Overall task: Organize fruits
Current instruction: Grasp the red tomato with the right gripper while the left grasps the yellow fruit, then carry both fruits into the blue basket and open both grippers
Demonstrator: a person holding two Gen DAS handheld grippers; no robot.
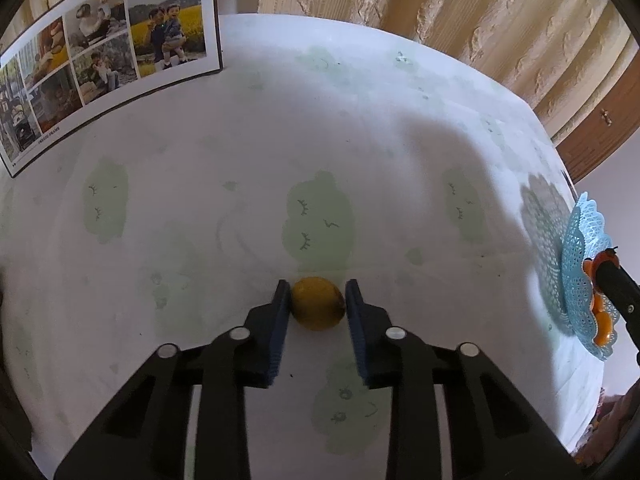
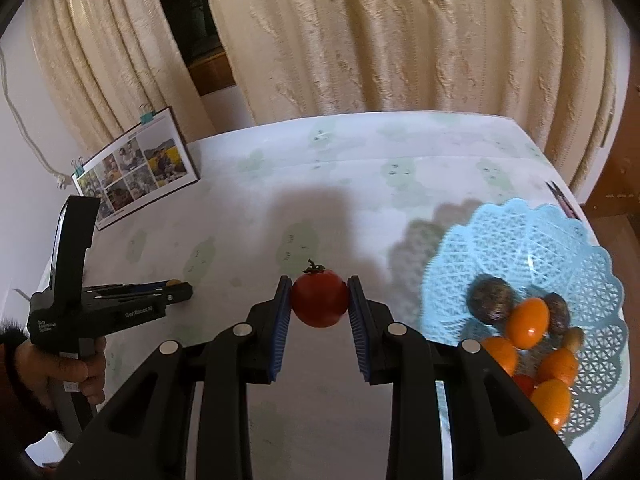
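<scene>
Right wrist view has the right gripper [image 2: 319, 300] closed part-way onto a single red tomato [image 2: 319, 299], both blue pads [image 2: 283, 312] pressed against its sides; the tomato is carried clear of the table [image 2: 360, 152], stem calyx pointing straight up, and it is round enough that no long axis shows; to its right sits one pale blue lattice basket [image 2: 532, 236] on the table, and in it I count four or five orange fruits [image 2: 527, 322], two or three dark mottled ones [image 2: 491, 299] and a sliver of something red, though the gripper body hides part of the pile so the count is not sure; the left gripper [image 2: 176, 290] lies low over the table at the left of this view; the left wrist view shows its fingers [image 1: 282, 304] spread around one yellow-orange fruit [image 1: 318, 303] that rests on the table, the left pad touching or nearly so, the right pad just beside it, whether it truly grips I cannot tell; that fruit is slightly oval, its long axis running across between the pads; one photo board [image 1: 108, 52] stands at the table's far left corner against the curtains [image 2: 360, 32].
</scene>
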